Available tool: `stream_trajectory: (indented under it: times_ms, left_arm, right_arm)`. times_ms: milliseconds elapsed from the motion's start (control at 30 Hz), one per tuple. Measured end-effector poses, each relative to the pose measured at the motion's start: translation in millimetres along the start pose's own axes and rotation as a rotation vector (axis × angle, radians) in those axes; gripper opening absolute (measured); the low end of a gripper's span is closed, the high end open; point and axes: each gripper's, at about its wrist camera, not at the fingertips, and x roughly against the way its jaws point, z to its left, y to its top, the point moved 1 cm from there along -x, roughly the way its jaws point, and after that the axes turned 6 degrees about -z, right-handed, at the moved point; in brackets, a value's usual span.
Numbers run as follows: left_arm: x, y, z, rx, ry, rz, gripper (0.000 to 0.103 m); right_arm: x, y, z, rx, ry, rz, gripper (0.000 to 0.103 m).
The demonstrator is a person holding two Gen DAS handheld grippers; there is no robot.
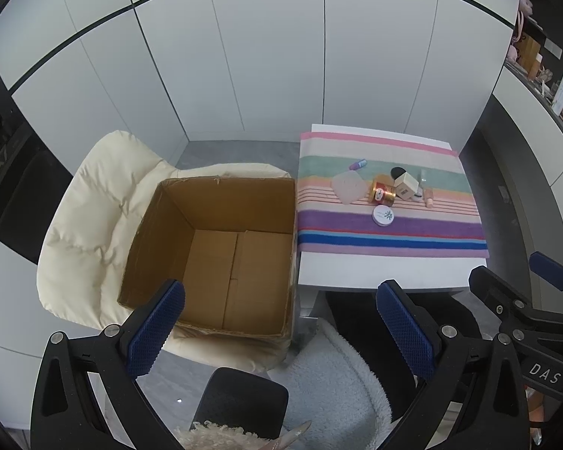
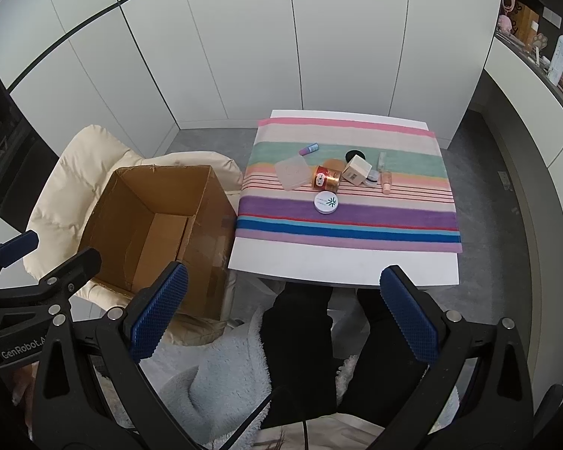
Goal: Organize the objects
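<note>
An open, empty cardboard box (image 1: 221,262) (image 2: 157,232) stands on a cream chair, left of a small white table (image 1: 386,273) (image 2: 341,266) with a striped cloth. On the cloth lie a red-gold jar (image 1: 383,192) (image 2: 326,179), a white round tin (image 1: 383,216) (image 2: 327,202), a cream carton (image 1: 407,186) (image 2: 357,170), a clear square lid (image 1: 349,187) (image 2: 292,173), a purple tube (image 1: 357,165) (image 2: 309,149) and a pink bottle (image 1: 428,197) (image 2: 386,183). My left gripper (image 1: 281,322) is open and empty, held high near the box. My right gripper (image 2: 281,311) is open and empty, above the table's front edge.
The cream chair (image 1: 94,217) (image 2: 75,165) holds the box. White cupboard panels stand behind the table. A shelf (image 2: 544,60) with bottles runs along the right. The person's dark-trousered legs (image 2: 307,337) and a fluffy white garment are below the grippers.
</note>
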Motion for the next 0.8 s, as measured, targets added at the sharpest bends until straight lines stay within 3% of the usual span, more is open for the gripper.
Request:
stream_trajectory:
  times_ms: [333,500,800]
  left_arm:
    - [-2,2,-12,0.020,-0.014,-0.005,0.102]
    - [-5,3,-33,-0.008,0.013,-0.011,0.102]
    - [-9,-8,-81,-0.037,-0.037,-0.033,0.102]
  right_arm:
    - [0,0,-13,-0.019,0.016,-0.004,0.103]
    - [2,1,-37,-0.029,0.030,-0.008,0.103]
    - [3,-1,-101,-0.106,0.006,-0.023,0.103]
